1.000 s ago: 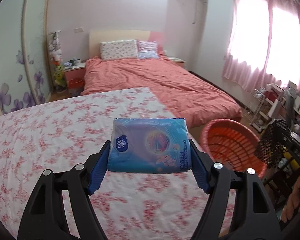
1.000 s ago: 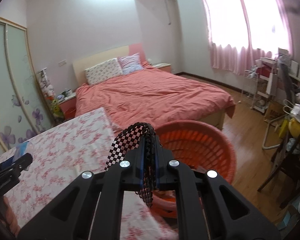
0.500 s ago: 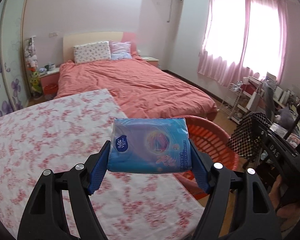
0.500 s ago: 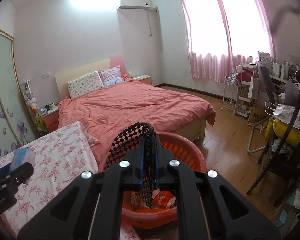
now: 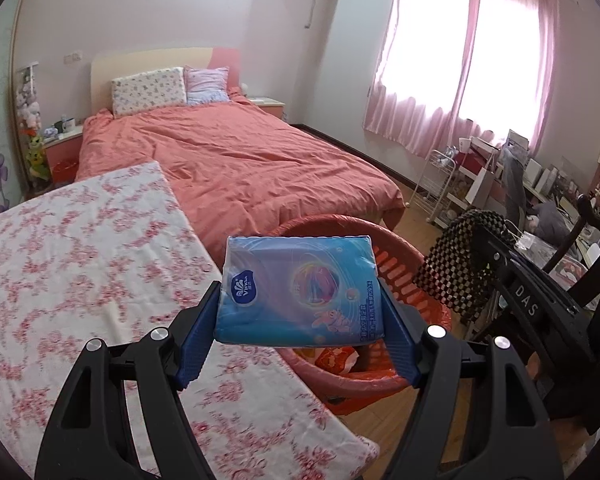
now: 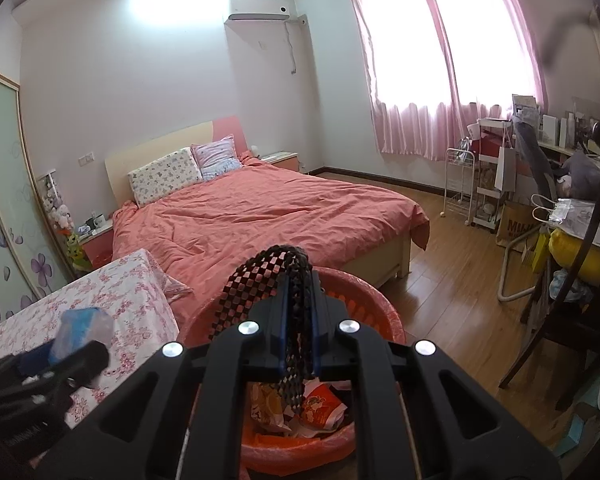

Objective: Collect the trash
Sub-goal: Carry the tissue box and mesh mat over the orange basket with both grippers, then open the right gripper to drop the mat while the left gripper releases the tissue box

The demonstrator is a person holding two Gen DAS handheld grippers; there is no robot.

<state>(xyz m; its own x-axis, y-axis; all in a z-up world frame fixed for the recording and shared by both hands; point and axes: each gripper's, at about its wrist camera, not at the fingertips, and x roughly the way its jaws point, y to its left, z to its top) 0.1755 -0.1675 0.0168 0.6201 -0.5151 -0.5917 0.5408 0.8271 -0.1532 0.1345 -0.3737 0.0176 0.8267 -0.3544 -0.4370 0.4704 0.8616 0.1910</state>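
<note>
My left gripper (image 5: 300, 300) is shut on a blue plastic tissue pack (image 5: 300, 288), gripped by its two short ends. The pack hangs at the right edge of the floral table (image 5: 80, 260), in front of the orange basket (image 5: 404, 272) on the floor. My right gripper (image 6: 299, 280) is shut on a black-and-white chequered mesh strip (image 6: 256, 284), which loops over its fingertips above the basket (image 6: 376, 308). Crumpled wrappers (image 6: 316, 404) lie inside the basket. In the right wrist view the left gripper (image 6: 60, 356) and pack (image 6: 80, 324) show at lower left.
A bed with a salmon cover (image 5: 228, 160) stands behind the table and basket. Wooden floor (image 6: 460, 280) runs to the right. A dark chair (image 6: 560, 320), a white wire rack (image 6: 460, 184) and a cluttered desk (image 6: 572, 208) line the right side under pink curtains.
My left gripper has carried the pack rightward from over the table to its edge by the basket. My right gripper with the mesh has moved forward and lower over the basket.
</note>
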